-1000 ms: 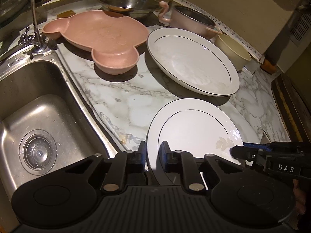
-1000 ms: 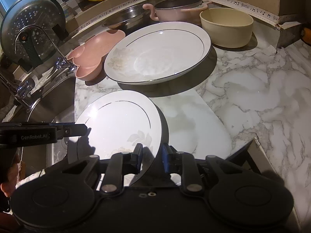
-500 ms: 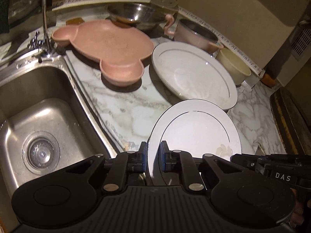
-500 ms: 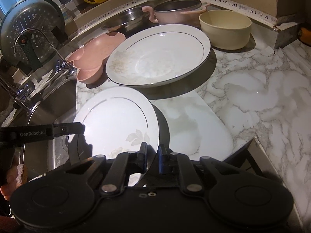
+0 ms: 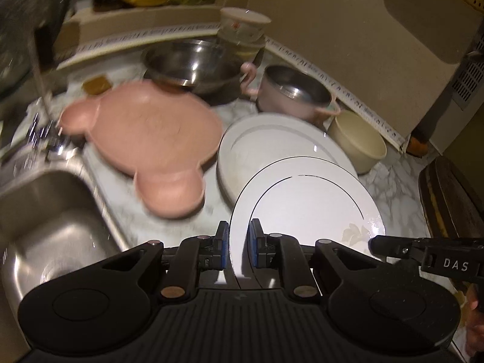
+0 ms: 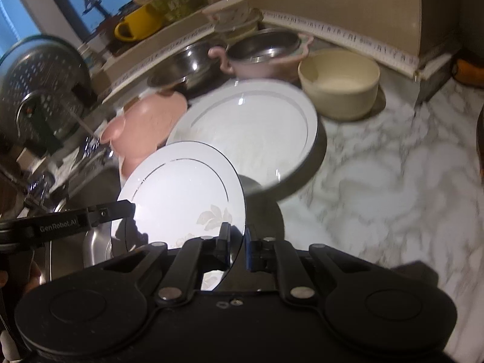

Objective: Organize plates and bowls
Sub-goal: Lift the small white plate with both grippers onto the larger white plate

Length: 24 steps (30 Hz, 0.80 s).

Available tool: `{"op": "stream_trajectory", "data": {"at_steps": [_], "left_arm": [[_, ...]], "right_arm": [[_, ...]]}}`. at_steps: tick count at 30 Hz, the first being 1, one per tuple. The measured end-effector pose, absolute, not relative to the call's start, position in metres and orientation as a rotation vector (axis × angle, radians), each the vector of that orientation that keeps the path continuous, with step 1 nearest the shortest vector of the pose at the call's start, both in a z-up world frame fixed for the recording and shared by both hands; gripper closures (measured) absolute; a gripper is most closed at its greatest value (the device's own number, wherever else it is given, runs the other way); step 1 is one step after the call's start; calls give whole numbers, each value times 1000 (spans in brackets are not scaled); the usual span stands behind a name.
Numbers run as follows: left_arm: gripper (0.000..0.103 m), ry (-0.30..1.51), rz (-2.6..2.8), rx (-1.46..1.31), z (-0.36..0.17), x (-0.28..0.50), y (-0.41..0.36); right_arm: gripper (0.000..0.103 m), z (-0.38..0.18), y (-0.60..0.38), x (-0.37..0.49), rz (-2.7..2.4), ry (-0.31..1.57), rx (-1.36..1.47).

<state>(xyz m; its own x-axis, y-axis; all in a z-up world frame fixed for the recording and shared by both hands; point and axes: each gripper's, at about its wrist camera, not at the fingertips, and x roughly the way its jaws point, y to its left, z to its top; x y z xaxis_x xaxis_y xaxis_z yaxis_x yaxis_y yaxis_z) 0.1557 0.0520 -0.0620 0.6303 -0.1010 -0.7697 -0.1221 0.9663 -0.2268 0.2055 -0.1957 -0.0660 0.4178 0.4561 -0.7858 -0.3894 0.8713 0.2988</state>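
The left hand-held gripper (image 5: pixel 237 249) is clamped on the near left rim of a small white plate (image 5: pixel 308 199) with a thin dark ring and a pale flower print, and the right hand-held gripper (image 6: pixel 237 248) is clamped on the opposite rim of the same plate, so the plate is held between the two above the marble desk (image 6: pixel 393 175). In each wrist view the other gripper's black finger reaches in from the side to the plate's edge. Behind the held plate, a larger white plate (image 5: pixel 266 142) rests on the desk. To its left lies a pink bear-shaped plate (image 5: pixel 145 133), its ear next to the steel sink (image 5: pixel 45 211). Farther back stand a steel bowl (image 5: pixel 190 63), a pink-handled pot (image 5: pixel 295 92) and a cream bowl (image 5: pixel 358 142), the cream bowl just right of the larger plate. A yellow mug (image 6: pixel 136 24) sits on the ledge behind.
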Motion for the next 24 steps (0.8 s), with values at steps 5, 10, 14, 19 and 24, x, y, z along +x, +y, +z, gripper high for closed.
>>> {"op": "stream_trajectory", "data": {"at_steps": [5, 10, 14, 19, 24], "left_arm": [[90, 878, 5, -201, -58, 200, 43], [90, 900, 7, -147, -66, 240, 38], [90, 929, -5, -128, -77, 266, 37], [90, 962, -9, -90, -89, 281, 32], [90, 984, -8, -61, -98, 287, 29]], "right_arm": [[93, -57, -194, 241, 497, 1001, 84], [93, -63, -196, 280, 460, 1022, 123], [93, -72, -196, 303, 448, 1042, 129], [93, -86, -196, 324, 436, 1081, 143], [93, -96, -195, 332, 438, 1105, 140]]}}
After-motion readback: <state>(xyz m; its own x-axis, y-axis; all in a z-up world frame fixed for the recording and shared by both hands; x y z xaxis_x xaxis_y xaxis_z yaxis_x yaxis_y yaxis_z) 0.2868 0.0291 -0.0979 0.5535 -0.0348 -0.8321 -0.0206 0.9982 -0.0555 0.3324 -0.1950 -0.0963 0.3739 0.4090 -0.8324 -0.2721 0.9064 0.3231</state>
